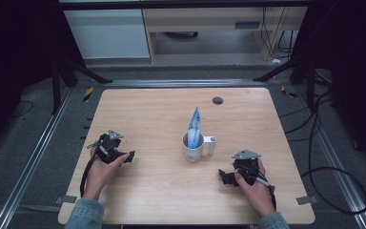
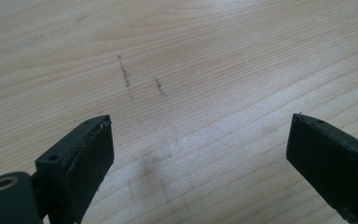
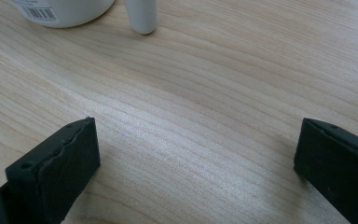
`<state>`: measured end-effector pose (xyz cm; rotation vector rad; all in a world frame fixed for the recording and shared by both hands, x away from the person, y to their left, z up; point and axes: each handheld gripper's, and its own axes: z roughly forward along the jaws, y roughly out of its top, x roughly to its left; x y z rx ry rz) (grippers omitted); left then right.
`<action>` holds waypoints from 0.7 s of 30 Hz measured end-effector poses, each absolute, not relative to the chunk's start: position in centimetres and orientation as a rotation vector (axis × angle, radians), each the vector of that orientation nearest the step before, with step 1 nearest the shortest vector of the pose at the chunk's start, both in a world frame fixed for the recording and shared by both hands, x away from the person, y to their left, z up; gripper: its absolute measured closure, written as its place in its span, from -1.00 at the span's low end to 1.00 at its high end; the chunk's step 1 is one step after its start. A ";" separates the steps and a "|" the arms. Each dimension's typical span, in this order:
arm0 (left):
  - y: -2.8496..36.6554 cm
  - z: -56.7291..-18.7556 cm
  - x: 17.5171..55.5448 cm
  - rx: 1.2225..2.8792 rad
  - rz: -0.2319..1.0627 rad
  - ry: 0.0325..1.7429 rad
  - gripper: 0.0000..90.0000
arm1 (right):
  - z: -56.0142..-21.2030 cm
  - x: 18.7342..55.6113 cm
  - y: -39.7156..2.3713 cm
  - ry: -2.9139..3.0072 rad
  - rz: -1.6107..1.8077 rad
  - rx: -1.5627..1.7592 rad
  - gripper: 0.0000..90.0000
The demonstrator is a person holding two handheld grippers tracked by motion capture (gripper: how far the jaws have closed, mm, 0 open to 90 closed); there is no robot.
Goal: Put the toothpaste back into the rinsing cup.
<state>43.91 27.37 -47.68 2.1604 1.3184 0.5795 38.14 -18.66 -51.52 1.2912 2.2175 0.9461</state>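
Bench (image 1: 147, 109): pale wood, your forearms coming in from the near edge. White mug (image 1: 194, 147) stands upright near the bench's middle, handle toward your right side; a blue-and-white packet (image 1: 195, 125) stands in it, tip above the rim. Your left hand-held gripper (image 1: 129, 156) rests on the bench well left of the mug, jaws spread wide, nothing between them. Your right hand-held gripper (image 1: 222, 175) rests near the mug's right front, jaws likewise wide apart, bare wood between. Small dark grommet (image 1: 218, 100) near the far edge.
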 end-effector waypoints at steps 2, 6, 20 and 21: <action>27.5 -48.0 44.0 2.148 0.560 1.330 -0.86 | -51.5 38.1 -18.7 2.218 0.947 1.291 -0.99; 27.7 -48.4 44.1 2.136 0.548 1.335 -0.88 | -51.5 38.1 -18.7 2.218 0.947 1.291 -0.99; 28.4 -50.0 44.6 2.119 0.522 1.384 -0.94 | -51.5 38.1 -18.7 2.217 0.946 1.291 -0.99; 28.5 -50.0 44.7 2.115 0.525 1.383 -0.95 | -51.5 38.1 -18.7 2.217 0.946 1.291 -0.99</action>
